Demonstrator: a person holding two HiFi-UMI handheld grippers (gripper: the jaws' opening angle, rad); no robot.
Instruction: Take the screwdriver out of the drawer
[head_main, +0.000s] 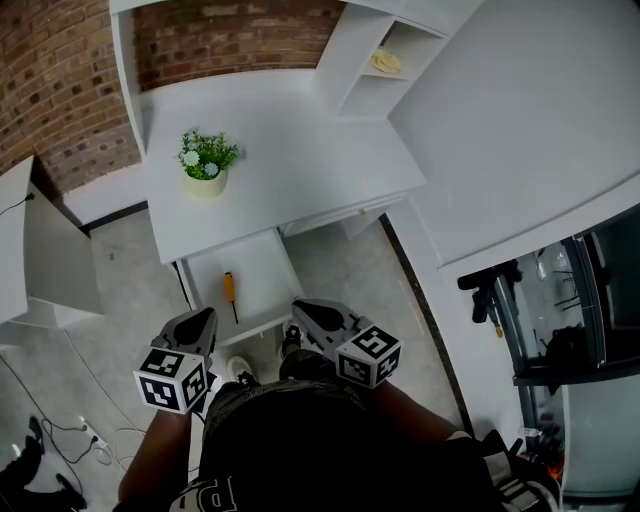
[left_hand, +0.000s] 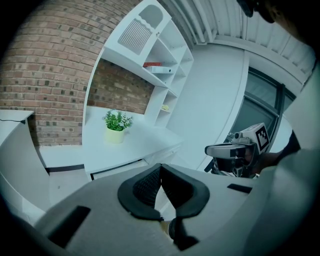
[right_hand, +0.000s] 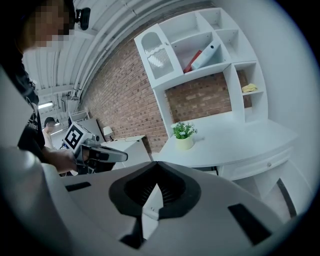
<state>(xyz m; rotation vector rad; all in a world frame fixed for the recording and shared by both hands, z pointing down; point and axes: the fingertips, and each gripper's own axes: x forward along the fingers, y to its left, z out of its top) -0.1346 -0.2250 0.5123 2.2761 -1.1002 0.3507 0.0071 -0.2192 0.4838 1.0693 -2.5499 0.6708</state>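
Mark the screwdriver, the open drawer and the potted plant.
screwdriver (head_main: 229, 286), head view, on its yellow handle.
drawer (head_main: 262, 272), head view, on the bare white bottom to the right of the screwdriver.
potted plant (head_main: 205, 183), head view, on the pale pot under the leaves.

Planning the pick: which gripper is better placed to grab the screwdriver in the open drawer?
Left, probably. The screwdriver lies in the left half of the drawer, just ahead of the left gripper; the right gripper sits farther off. Both are shut and must open first.
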